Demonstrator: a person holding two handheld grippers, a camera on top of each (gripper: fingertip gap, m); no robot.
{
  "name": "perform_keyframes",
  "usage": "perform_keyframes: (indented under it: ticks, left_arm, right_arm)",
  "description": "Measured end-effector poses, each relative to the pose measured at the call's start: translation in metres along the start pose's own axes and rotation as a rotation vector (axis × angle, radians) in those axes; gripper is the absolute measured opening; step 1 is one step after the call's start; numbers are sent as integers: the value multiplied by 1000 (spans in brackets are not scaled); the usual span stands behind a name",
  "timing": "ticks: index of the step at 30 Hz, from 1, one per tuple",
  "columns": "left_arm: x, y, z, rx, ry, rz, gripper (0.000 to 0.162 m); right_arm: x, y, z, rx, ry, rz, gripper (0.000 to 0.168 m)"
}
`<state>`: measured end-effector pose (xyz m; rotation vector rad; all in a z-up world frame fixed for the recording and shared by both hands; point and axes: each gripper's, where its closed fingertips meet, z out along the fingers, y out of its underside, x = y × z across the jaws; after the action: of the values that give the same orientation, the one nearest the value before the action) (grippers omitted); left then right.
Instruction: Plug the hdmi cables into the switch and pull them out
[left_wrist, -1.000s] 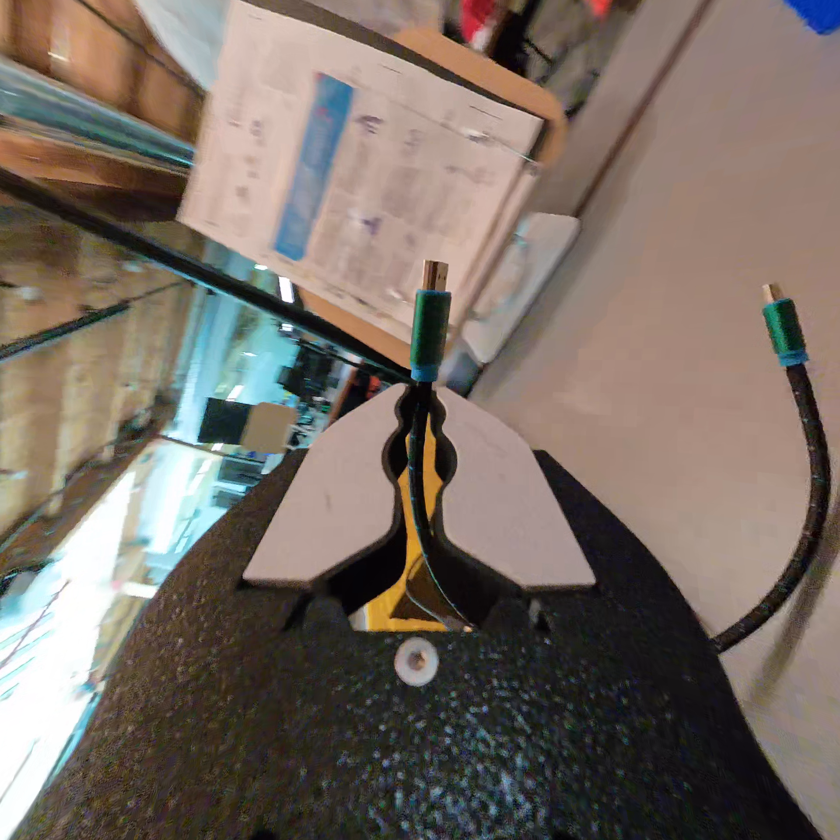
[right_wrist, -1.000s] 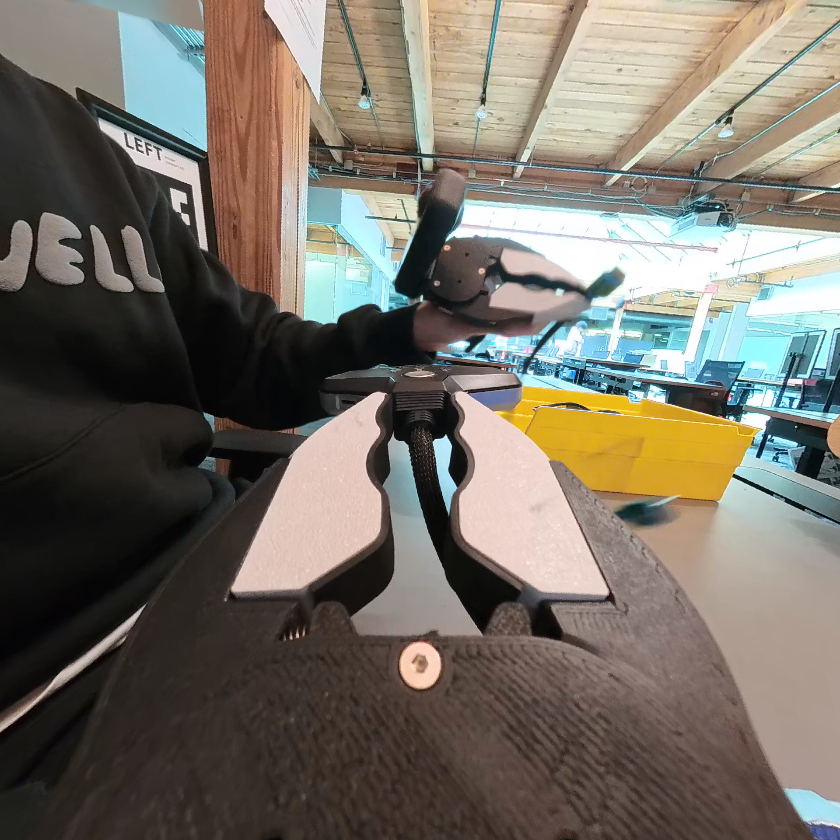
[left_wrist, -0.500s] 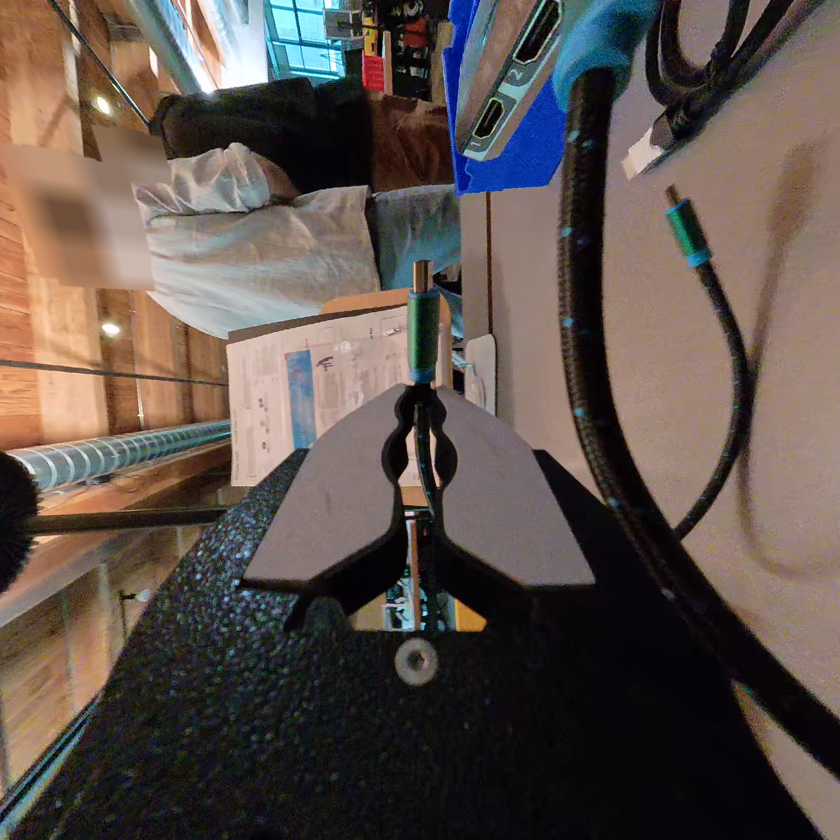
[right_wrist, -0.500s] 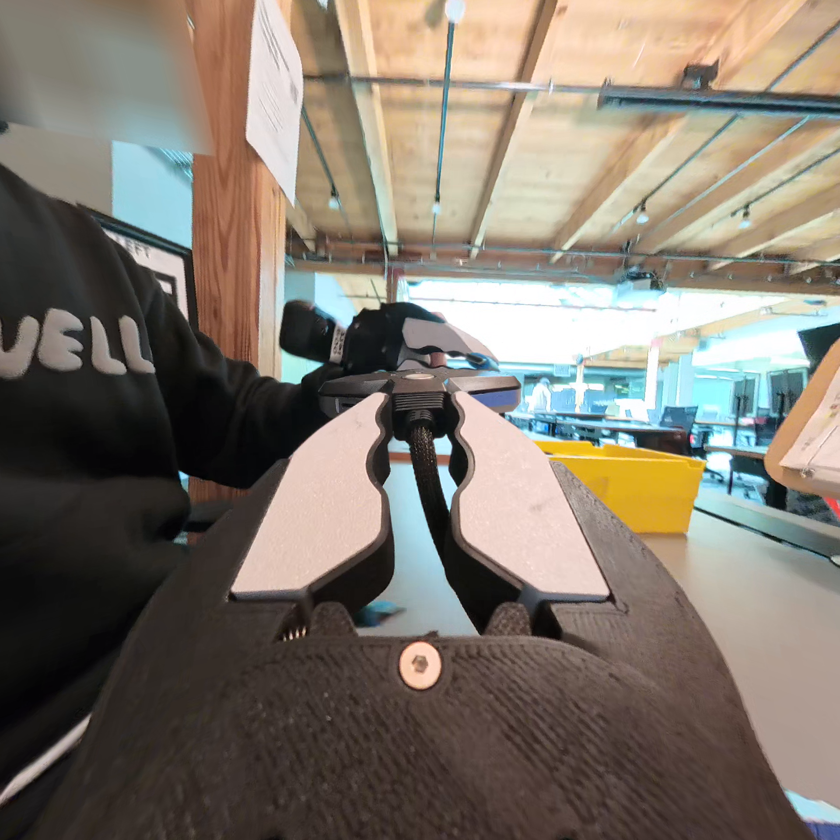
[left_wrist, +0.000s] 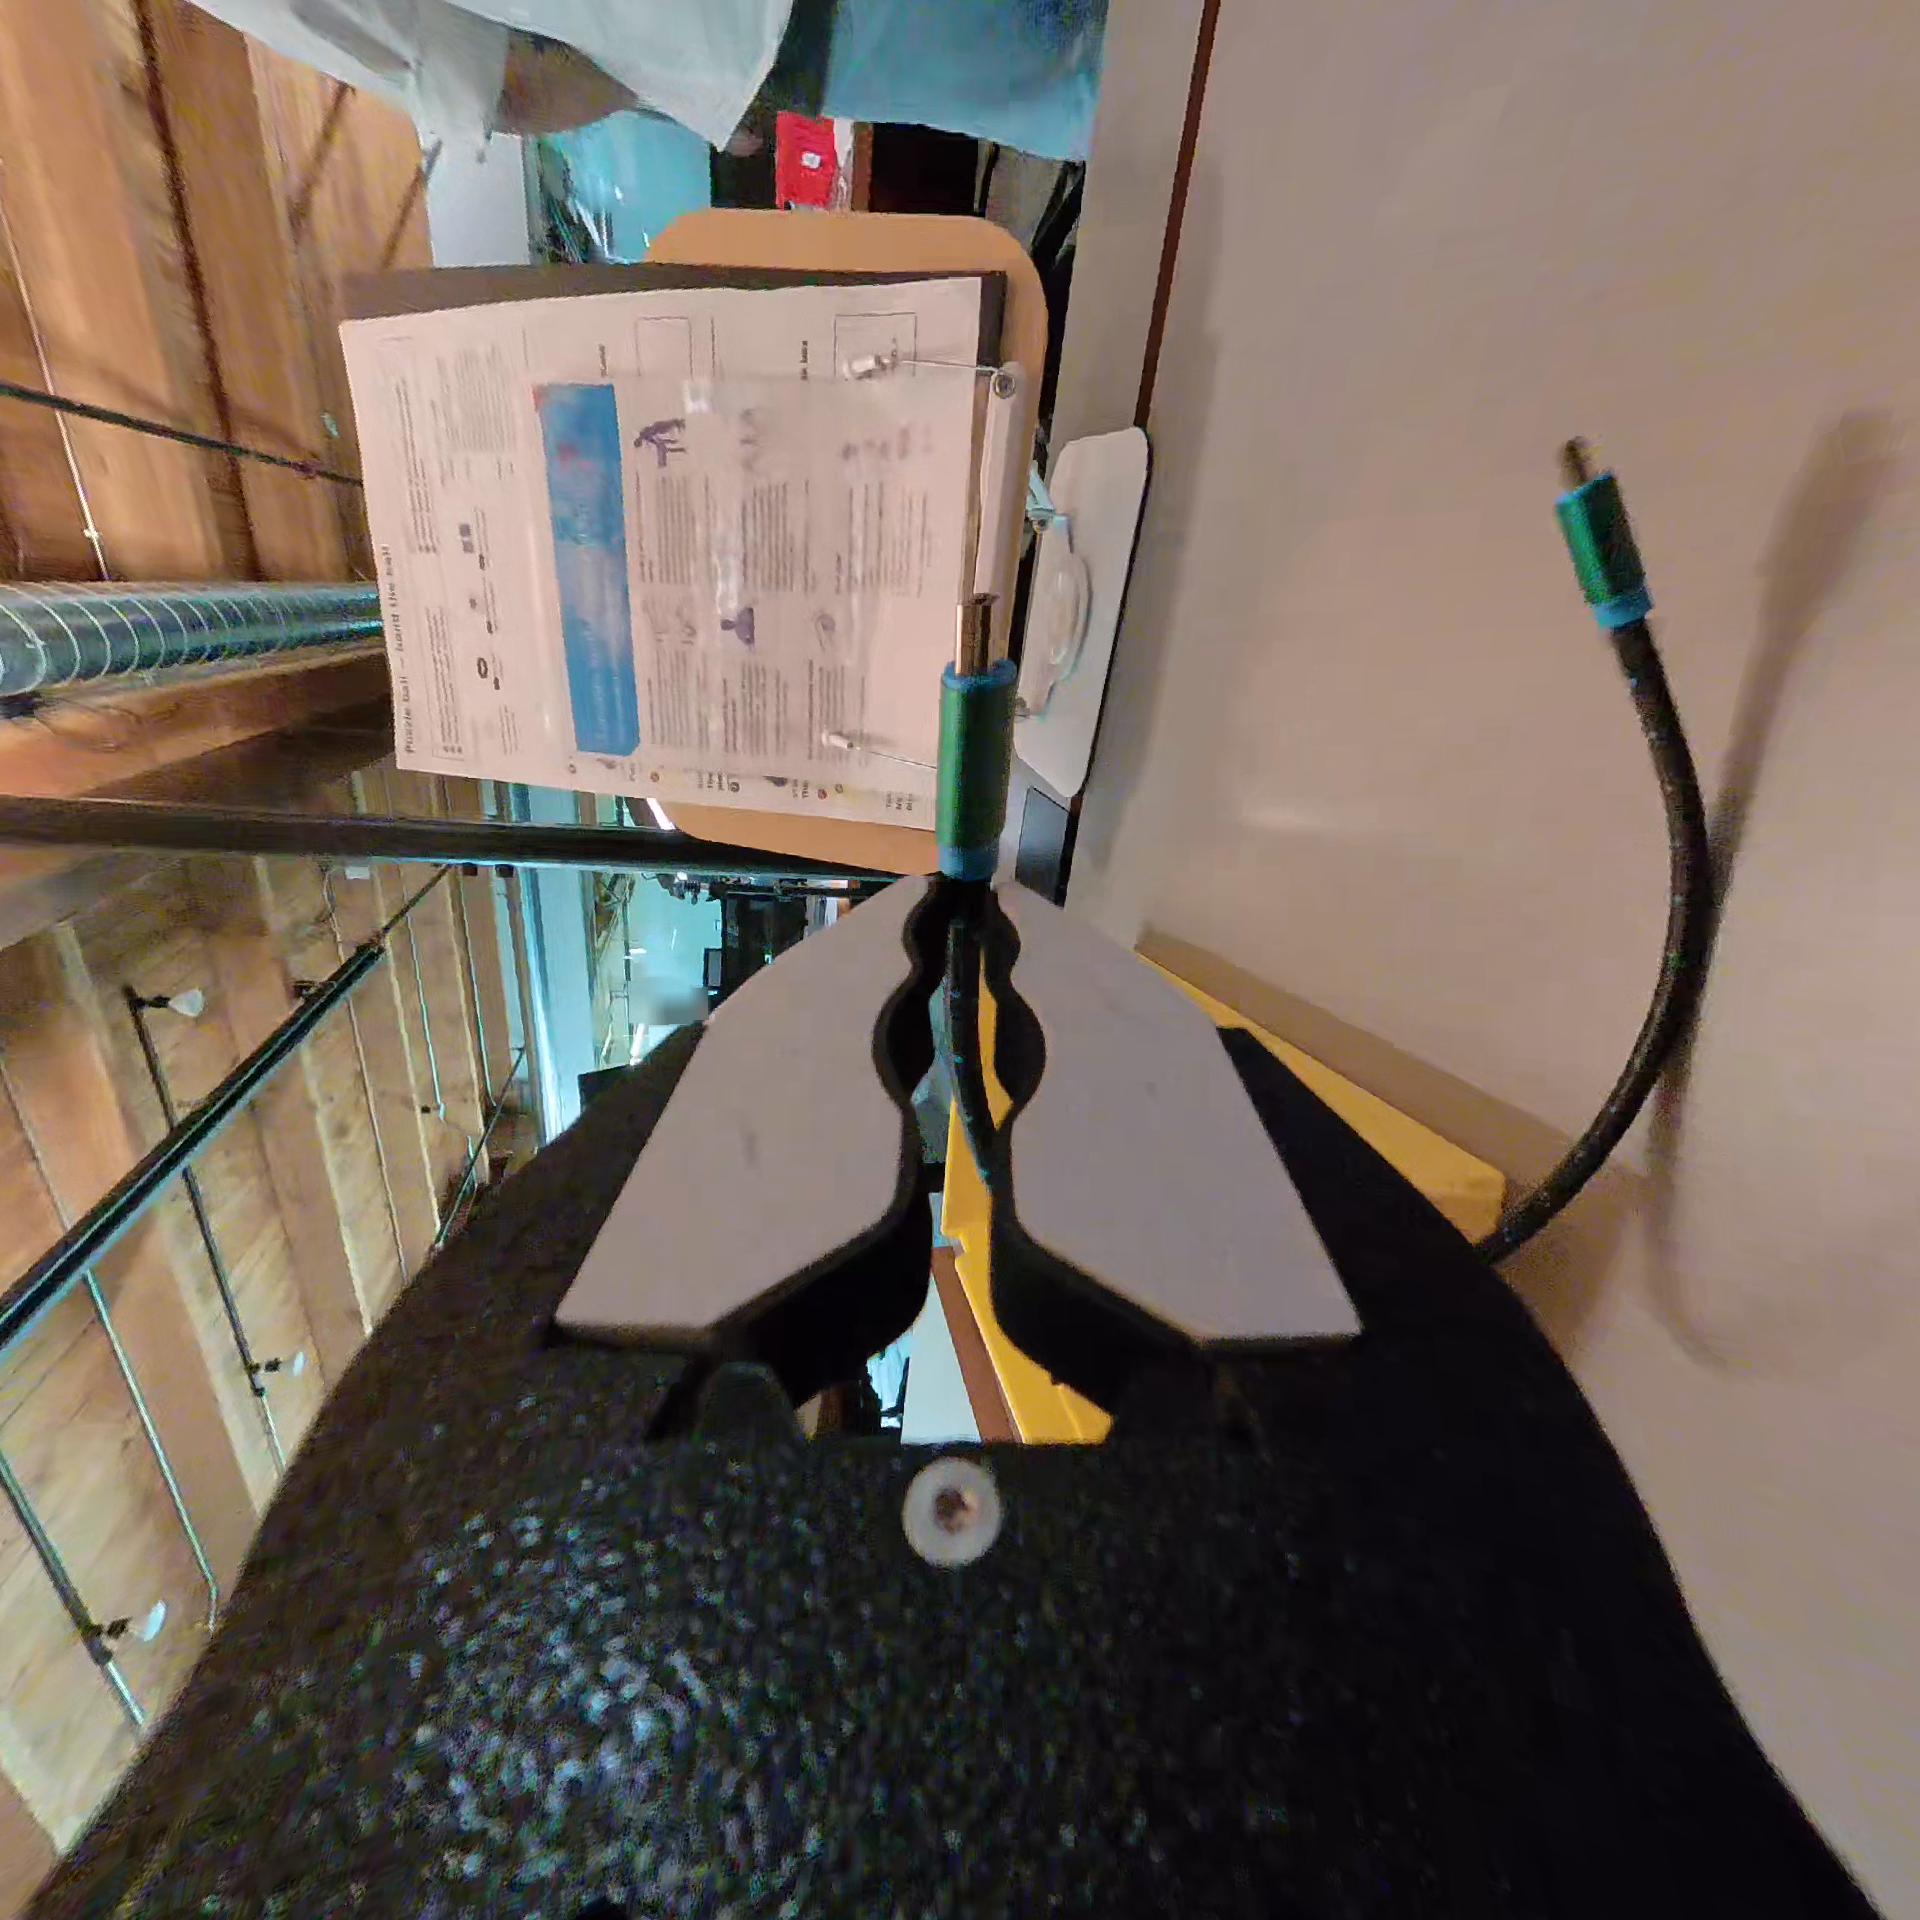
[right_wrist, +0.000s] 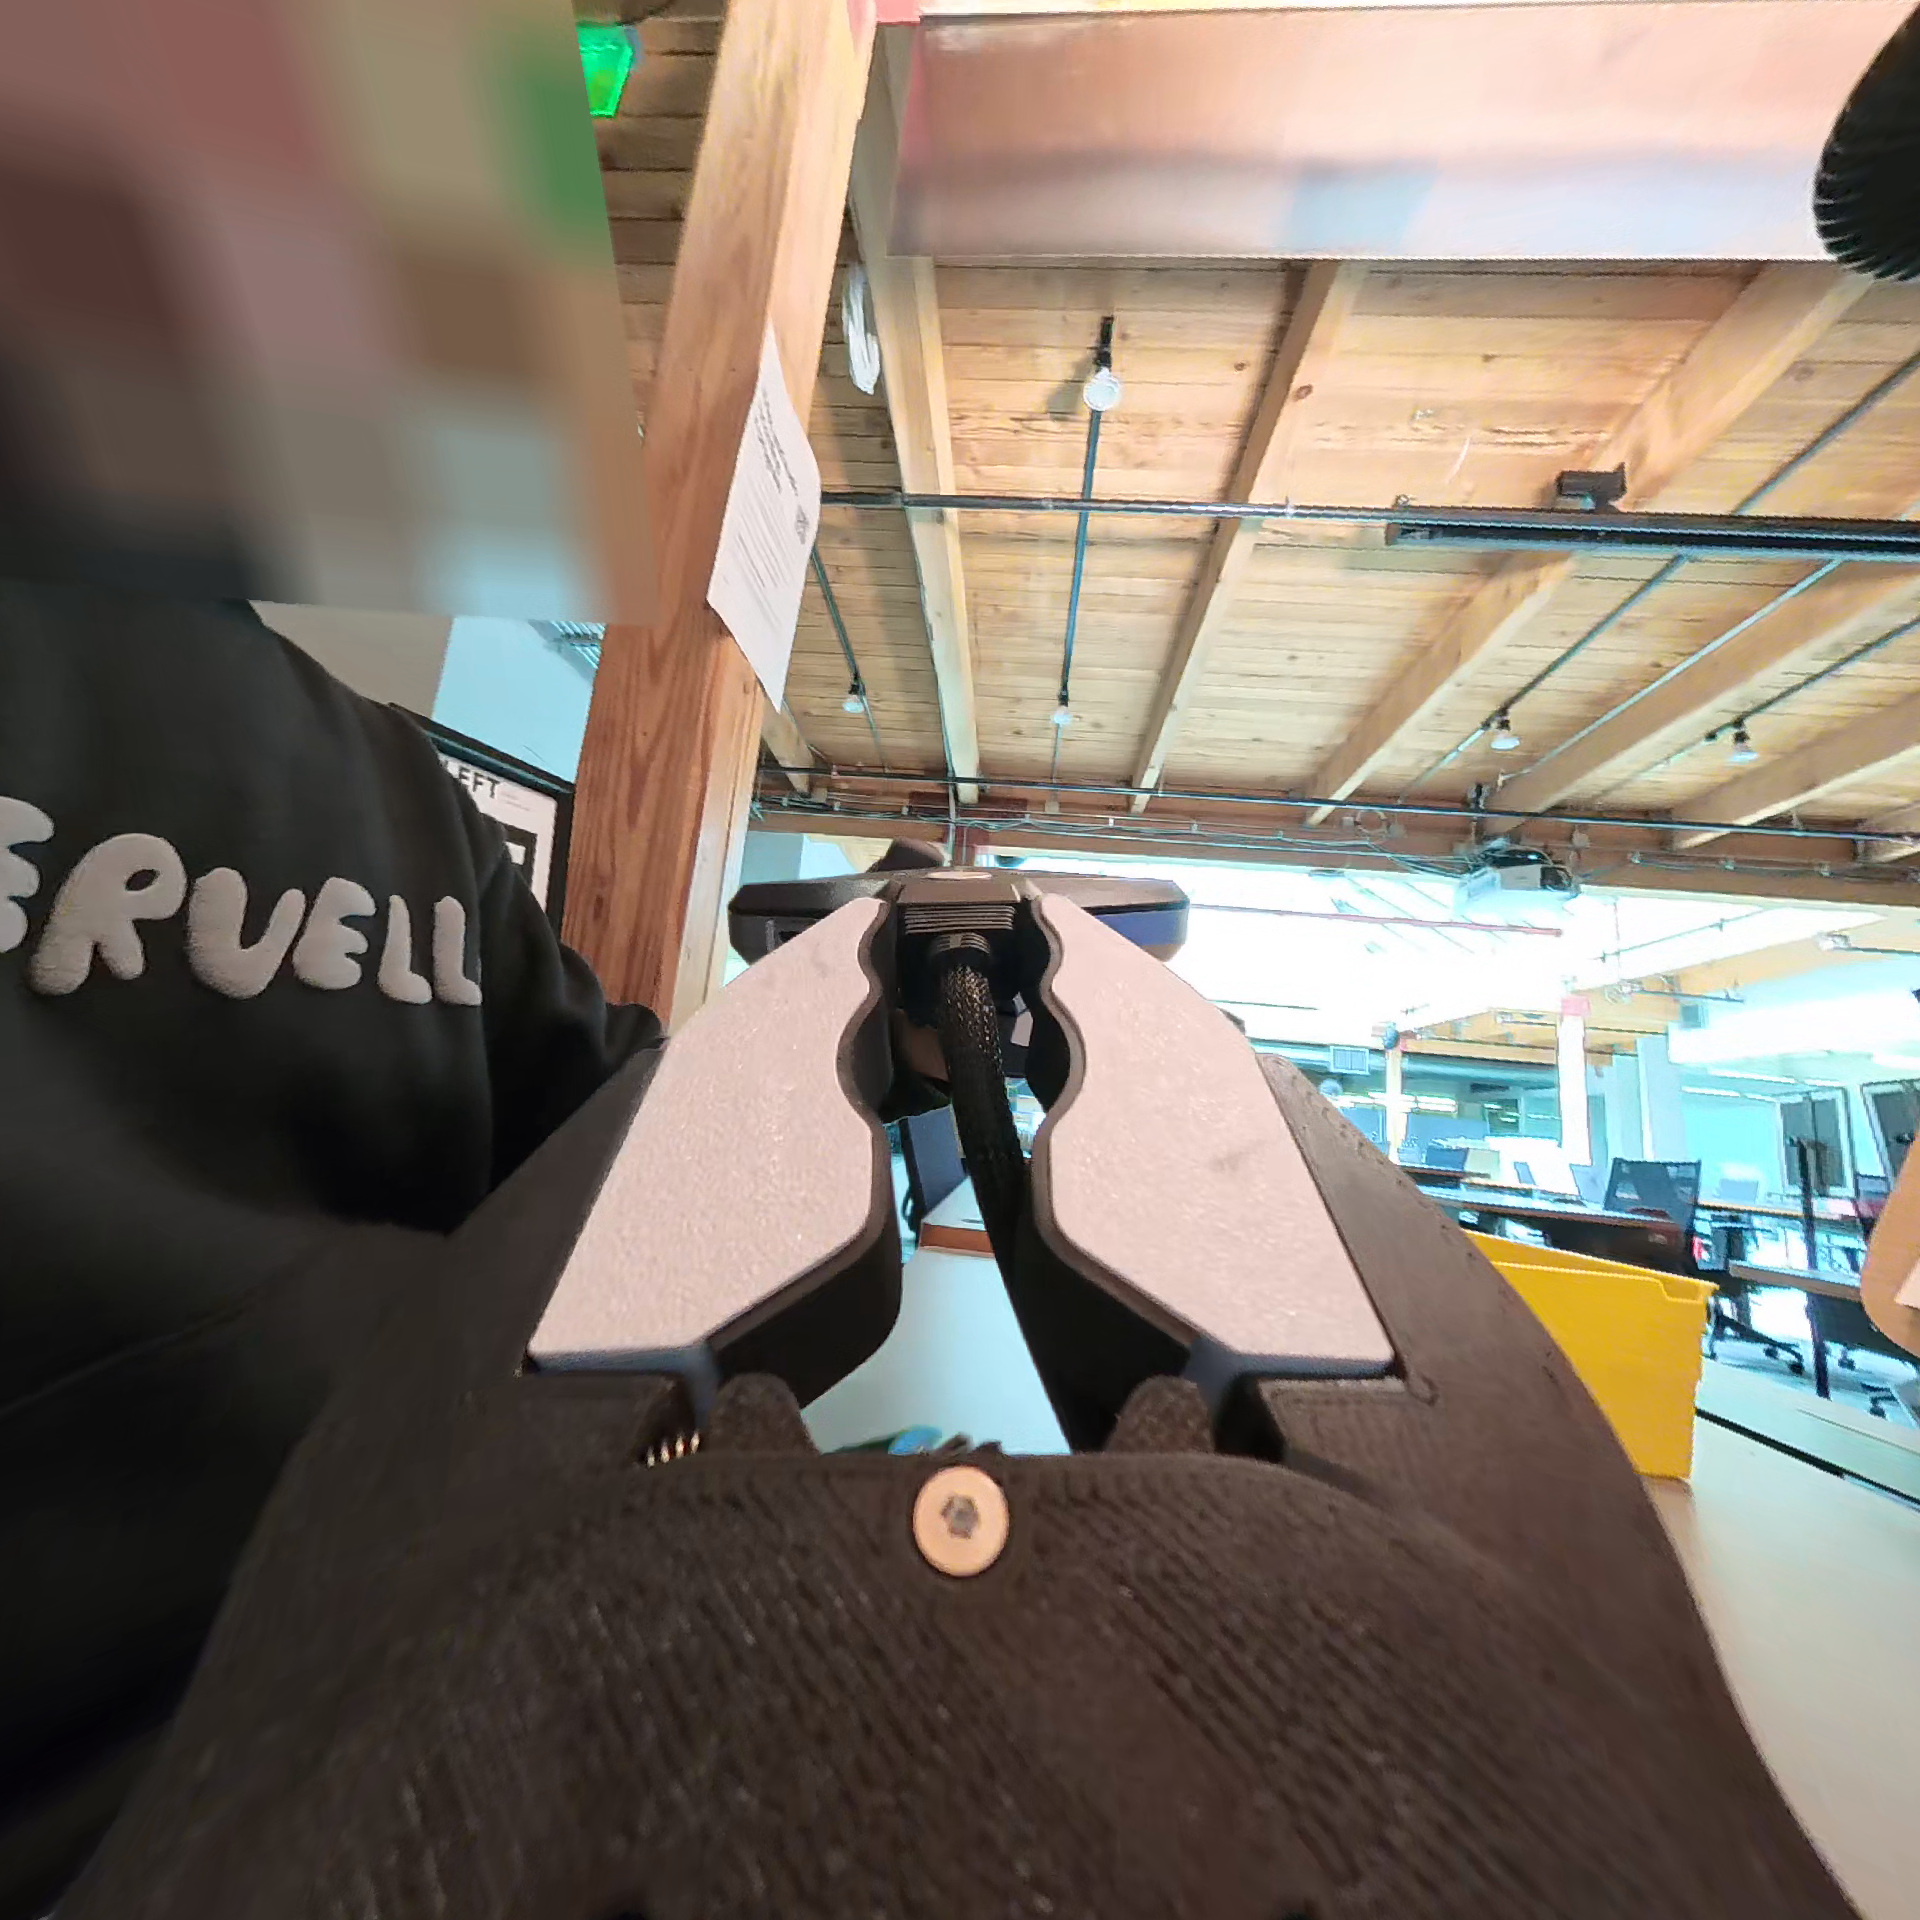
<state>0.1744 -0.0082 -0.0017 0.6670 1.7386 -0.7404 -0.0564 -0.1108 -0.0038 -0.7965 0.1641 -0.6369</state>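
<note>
My left gripper is shut on a thin black braided cable just behind its green-sleeved plug, whose metal tip points away from me in the air. A second cable with a green plug curves free above the grey table to the right. My right gripper is shut on the thick braided cable of the switch, a dark flat box seen edge-on just past the fingertips. The switch's ports are hidden from this side.
A clipboard with a printed sheet stands at the table's far edge. A yellow bin sits on the table to the right. A person in a black sweatshirt fills the left of the right wrist view.
My left gripper swung with its plug: half a second ago it faced the switch's ports and thick cable, now it faces the clipboard. The right gripper tilted upward, and the left gripper left its view.
</note>
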Motion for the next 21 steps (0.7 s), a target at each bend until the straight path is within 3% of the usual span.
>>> perform_keyframes:
  ticks: [4, 8, 12, 21]
  left_arm:
    - [1, 2, 0, 10, 70, -129, 6]
    - [-2, 17, 15, -64, 41, -239, 6]
    - [16, 8, 31, -3, 180, -424, 7]
    - [57, -11, 88, -84, 405, -439, 6]
  right_arm:
    - [2, 0, -2, -6, 13, -10, 22]
    - [-1, 2, 0, -19, -6, -16, 22]
    - [0, 7, 0, -51, 4, -21, 22]
    - [-1, 19, 4, -124, -1, -22, 22]
